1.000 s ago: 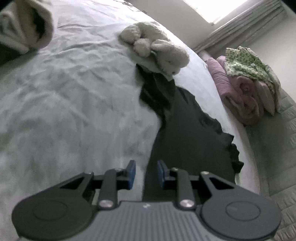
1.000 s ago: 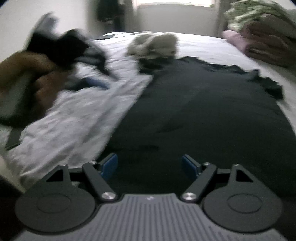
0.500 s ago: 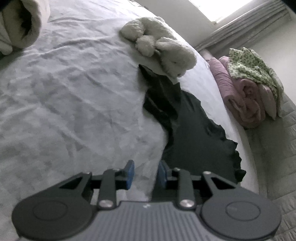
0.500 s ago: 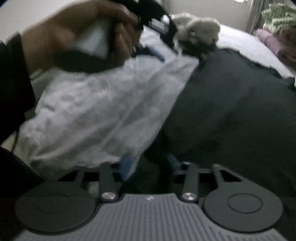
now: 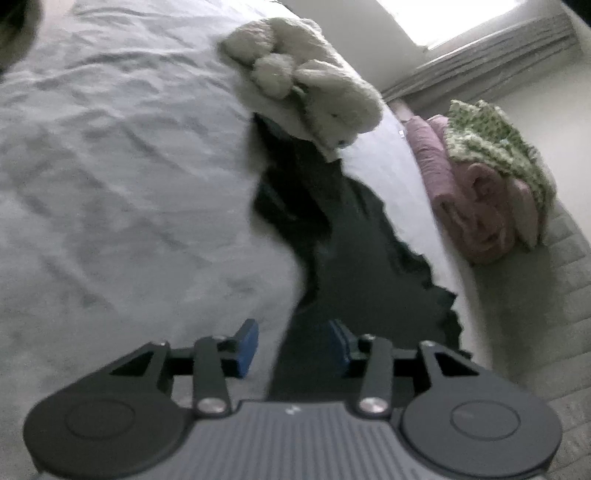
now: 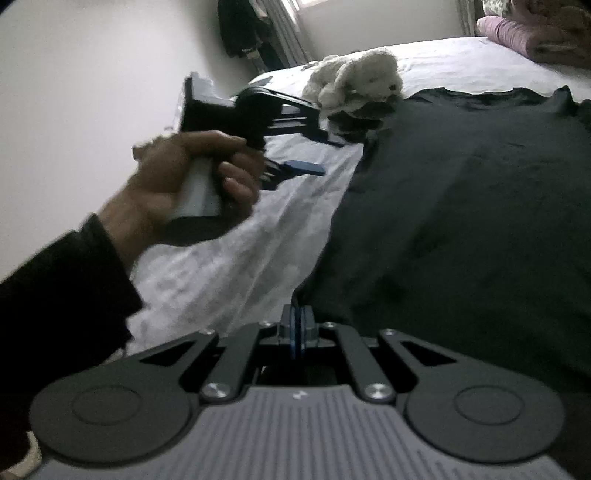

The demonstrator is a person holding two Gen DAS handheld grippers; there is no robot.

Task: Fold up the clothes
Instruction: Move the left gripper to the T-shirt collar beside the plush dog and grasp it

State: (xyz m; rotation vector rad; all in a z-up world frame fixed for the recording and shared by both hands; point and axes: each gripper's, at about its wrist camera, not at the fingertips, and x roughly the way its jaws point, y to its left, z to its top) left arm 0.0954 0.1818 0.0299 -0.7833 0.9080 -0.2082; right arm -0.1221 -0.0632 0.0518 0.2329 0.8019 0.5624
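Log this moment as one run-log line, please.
stage: gripping shirt edge | right gripper: shut on black shirt | left gripper: open, over shirt edge | plush toy: on far sleeve

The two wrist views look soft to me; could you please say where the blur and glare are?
Left wrist view: window blown out, plush toy and black garment smeared, fisheye bending the bed. Right wrist view: dim overall, hand on the left hand-held gripper blurred.

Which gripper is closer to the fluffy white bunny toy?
Left. The left gripper hangs with open jaws just short of the bunny toy, near the far end of the black shirt. The right gripper is pinching the shirt's near edge, farther from it.
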